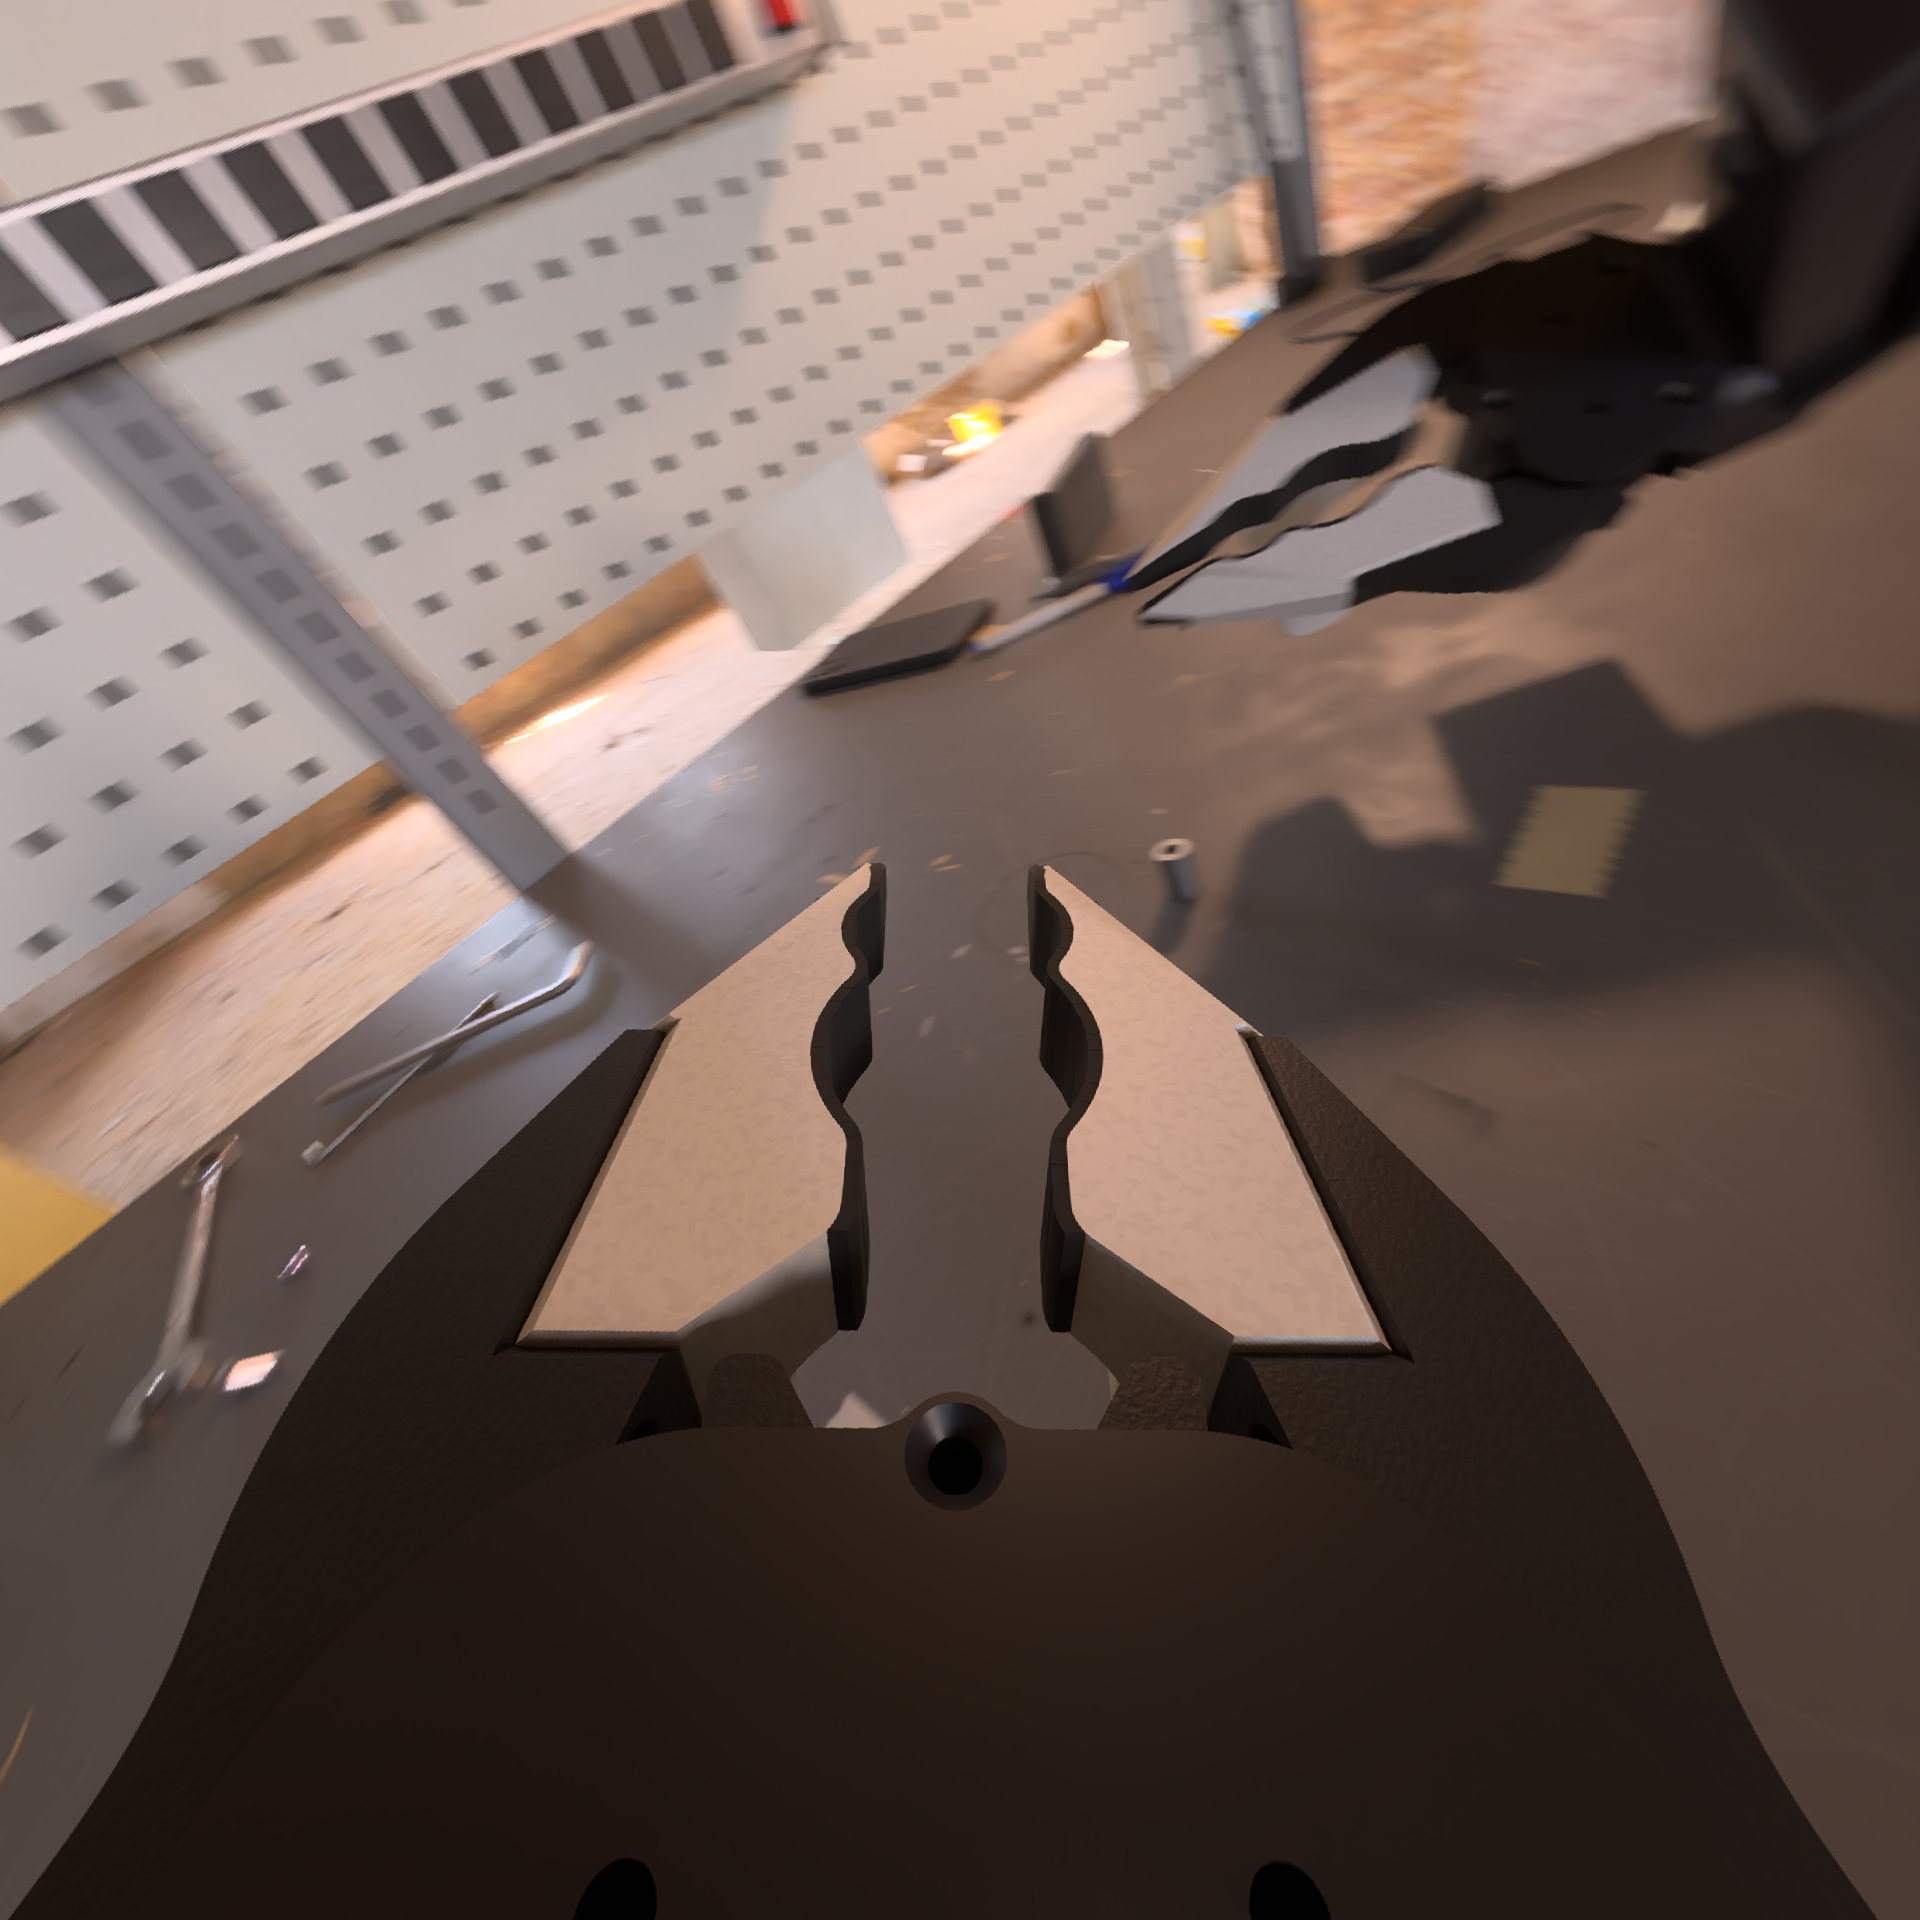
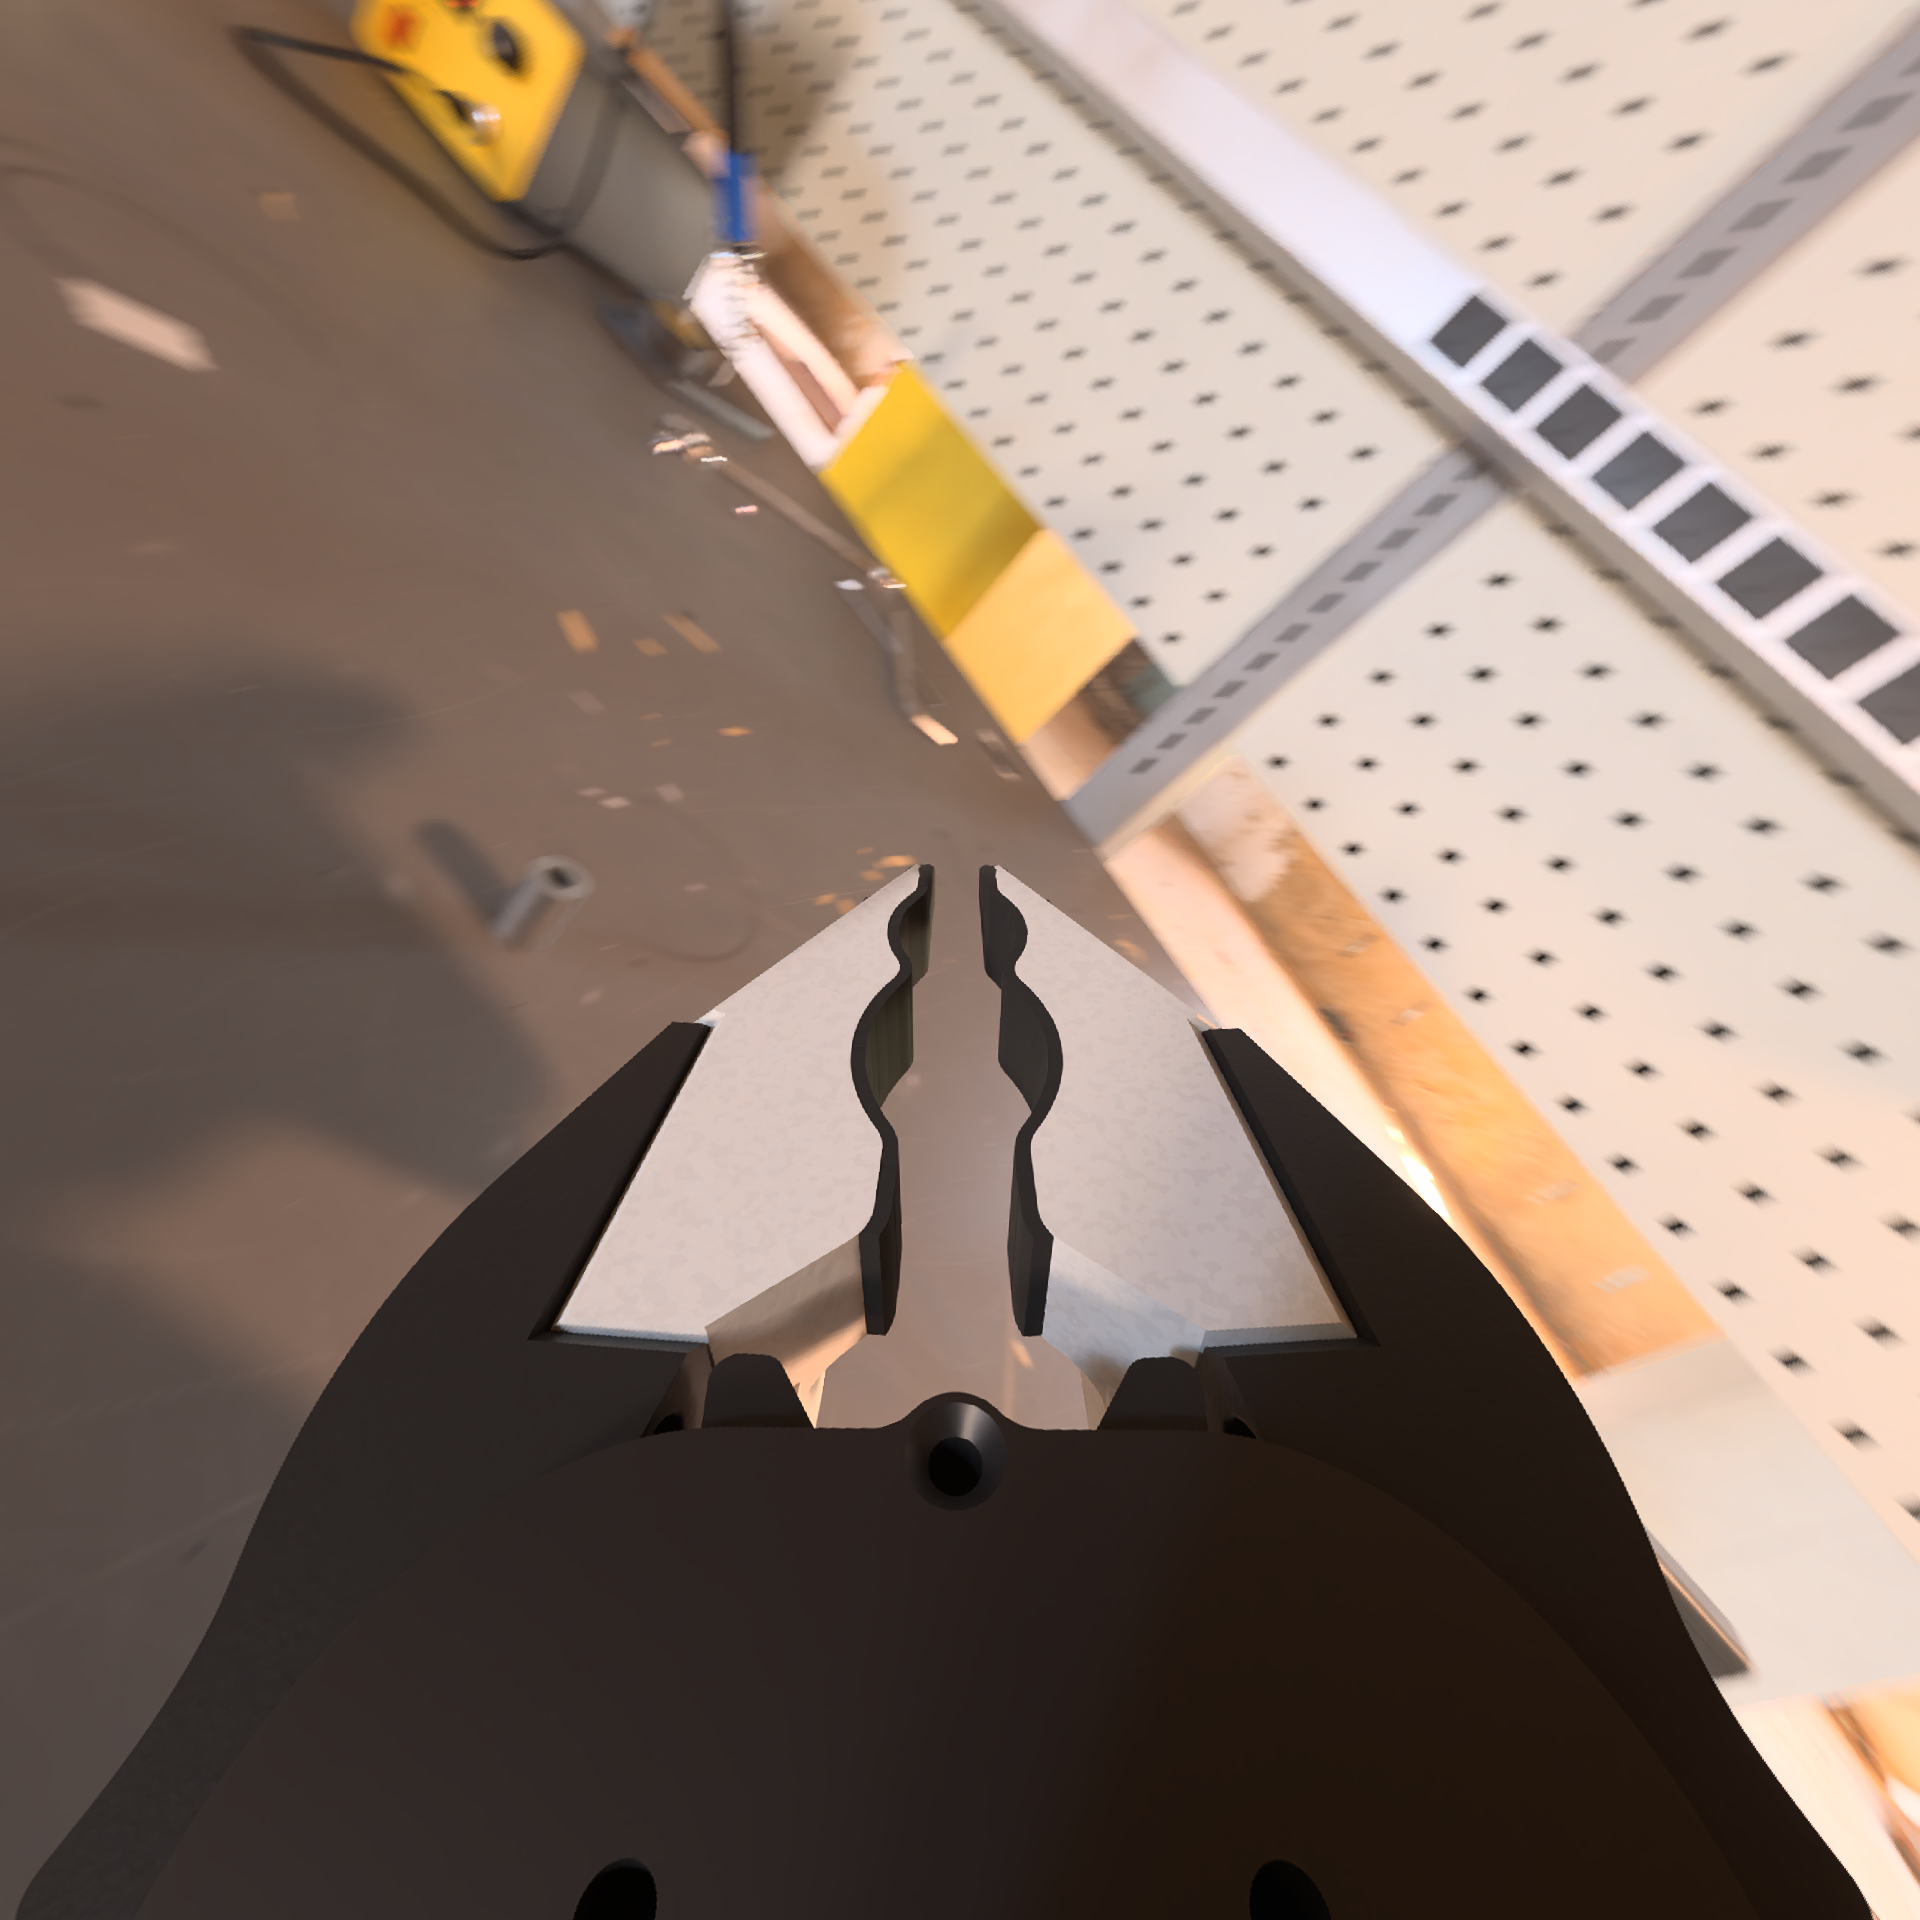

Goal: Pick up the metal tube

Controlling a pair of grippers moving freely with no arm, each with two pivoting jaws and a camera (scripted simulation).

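Left hand-held gripper [image 1: 957, 883]: its two fingers are spread, with a clear gap between them and nothing inside. It hangs over the dark surface [image 1: 1299, 1091].

Right hand-held gripper [image 2: 956, 878]: the fingers are only a little apart, the gap at the tips is narrow, and nothing is between them. In the left wrist view it shows farther off at the upper right, above the surface.

Metal tube [image 1: 1177, 873]: a short grey tube that lies on the surface, just beside the left gripper's tips, to their right and not touching them. In the right wrist view the metal tube [image 2: 540, 899] is to the left of the right gripper's tips, apart from them, with its open end toward the camera.

Wrench [image 1: 187, 1299]: lies flat at the left of the surface, well apart from the tube.

Bent metal rods [image 1: 457, 1039]: two thin pieces near the wrench; they seem to cross, but the view is blurred.

Pegboard wall [image 1: 468, 436]: stands behind the surface.

Yellow box [image 2: 468, 94]: at the far end of the surface, with a cable.
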